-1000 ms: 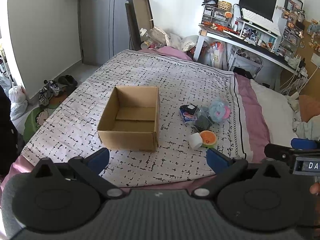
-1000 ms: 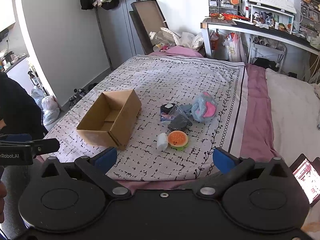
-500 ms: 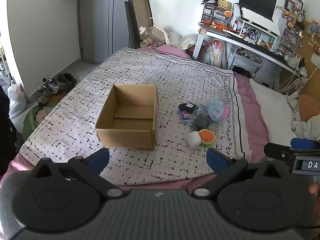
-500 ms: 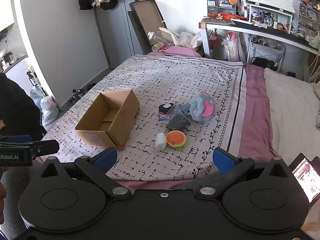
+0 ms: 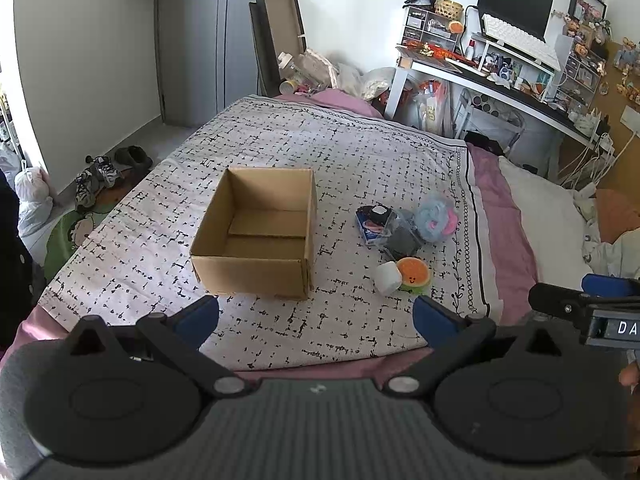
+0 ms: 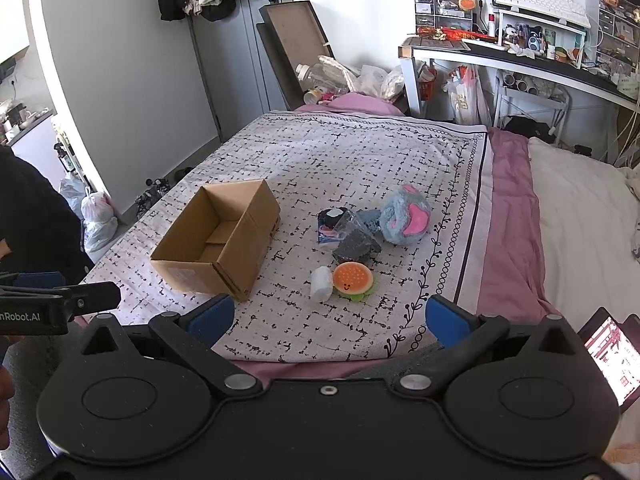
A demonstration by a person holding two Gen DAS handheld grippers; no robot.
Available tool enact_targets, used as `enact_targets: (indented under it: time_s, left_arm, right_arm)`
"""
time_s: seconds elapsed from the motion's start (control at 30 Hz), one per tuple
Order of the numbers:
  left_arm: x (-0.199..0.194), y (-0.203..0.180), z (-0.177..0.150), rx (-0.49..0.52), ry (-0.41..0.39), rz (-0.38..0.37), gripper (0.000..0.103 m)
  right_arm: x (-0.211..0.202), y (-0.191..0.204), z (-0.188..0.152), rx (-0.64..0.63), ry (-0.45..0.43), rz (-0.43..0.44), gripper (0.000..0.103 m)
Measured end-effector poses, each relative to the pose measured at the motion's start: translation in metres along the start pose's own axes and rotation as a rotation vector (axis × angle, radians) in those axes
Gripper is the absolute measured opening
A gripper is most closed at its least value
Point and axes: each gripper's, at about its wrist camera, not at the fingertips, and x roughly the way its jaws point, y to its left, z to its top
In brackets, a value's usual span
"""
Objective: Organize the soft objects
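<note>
An open, empty cardboard box [image 5: 256,236] [image 6: 218,246] stands on the patterned bedspread [image 5: 320,152]. To its right lies a cluster of soft things: a blue-pink plush ball [image 5: 435,218] [image 6: 404,219], a grey pouch [image 5: 402,240] [image 6: 356,246], a dark packet [image 5: 372,220] [image 6: 330,224], an orange burger squishy [image 5: 414,274] [image 6: 353,280] and a white marshmallow-like piece [image 5: 387,278] [image 6: 321,283]. My left gripper [image 5: 316,320] is open and empty, short of the box. My right gripper [image 6: 330,320] is open and empty, short of the burger squishy.
A pink sheet [image 6: 508,216] and white pillow [image 6: 580,216] lie to the right of the bedspread. A cluttered desk [image 5: 492,76] stands behind. Shoes [image 5: 96,176] and bags [image 6: 96,220] sit on the floor at left. A laptop screen [image 6: 608,356] is at lower right.
Both views have shifted slightly; the box and the soft things sit a little closer to the grippers. Nothing was picked up or moved on the bed.
</note>
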Motion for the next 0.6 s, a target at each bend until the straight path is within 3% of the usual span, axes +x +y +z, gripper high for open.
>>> enact_targets:
  time_s: [0.6]
  left_arm:
    - [0.01,-0.001,-0.003,0.005,0.003,-0.017,0.102]
  right_arm:
    - [0.013,-0.004,0.0,0.031,-0.002,-0.031,0.103]
